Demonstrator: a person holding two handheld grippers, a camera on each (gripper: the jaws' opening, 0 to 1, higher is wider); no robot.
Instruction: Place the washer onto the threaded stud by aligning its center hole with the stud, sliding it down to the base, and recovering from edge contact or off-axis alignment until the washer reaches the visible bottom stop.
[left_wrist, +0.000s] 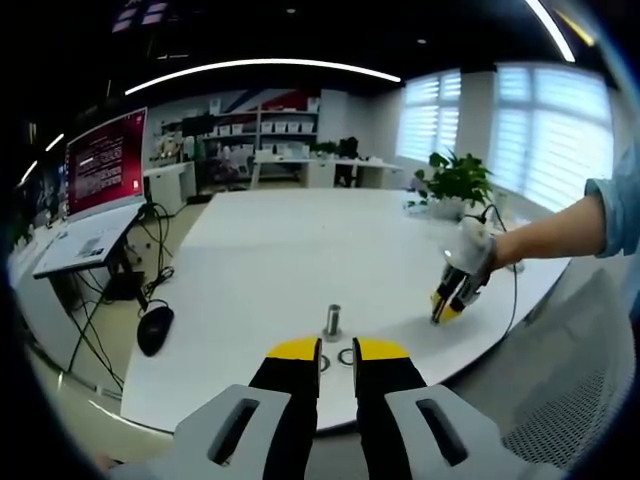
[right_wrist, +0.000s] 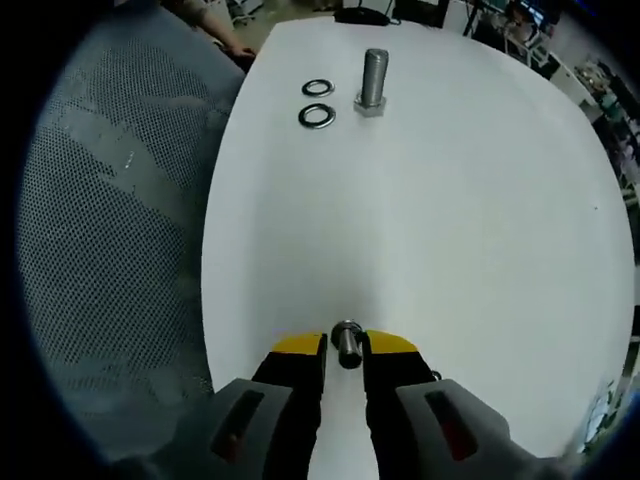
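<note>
Nothing is on the stud yet: two washers lie on the bench at its nine o'clock. Your right claw pinches what looks like a small bolt; your left claw stands narrow, holding nothing.

White table, silver stud, grey mesh chair, yellow-tipped right gripper

Open white desk stretches between the right tool and the upright stud. Two washers lie just beside the stud. A mesh chair crowds the desk's near edge.
</note>
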